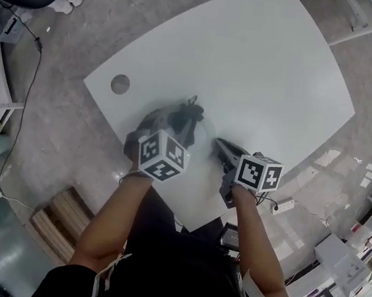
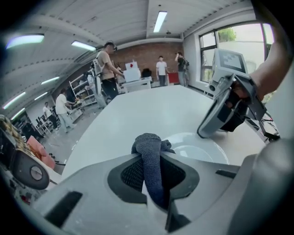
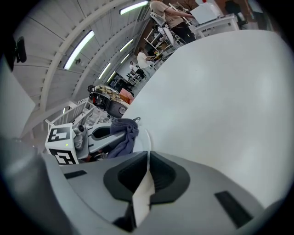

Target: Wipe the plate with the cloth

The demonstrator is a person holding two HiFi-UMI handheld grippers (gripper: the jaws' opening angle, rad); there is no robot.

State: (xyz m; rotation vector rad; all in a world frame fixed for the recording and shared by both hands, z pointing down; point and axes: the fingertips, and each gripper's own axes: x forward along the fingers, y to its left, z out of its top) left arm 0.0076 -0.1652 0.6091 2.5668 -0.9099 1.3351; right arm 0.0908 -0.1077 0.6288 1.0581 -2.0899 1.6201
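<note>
Cloth (image 2: 148,143) hangs clenched in the left gripper (image 2: 152,155) over the plate (image 2: 202,148) by the table's (image 1: 268,73) near corner, while the right gripper (image 3: 147,170) clamps the plate's rim.

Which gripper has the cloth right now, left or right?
The left gripper: its jaws are clamped on the dark cloth. The right gripper pinches the white plate by its rim instead.

Lab hall: shelving racks (image 2: 79,90), strip lights (image 2: 160,20)

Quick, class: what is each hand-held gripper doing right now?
Left hand-held gripper: closed on the cloth.
Right hand-held gripper: closed on the plate rim.
</note>
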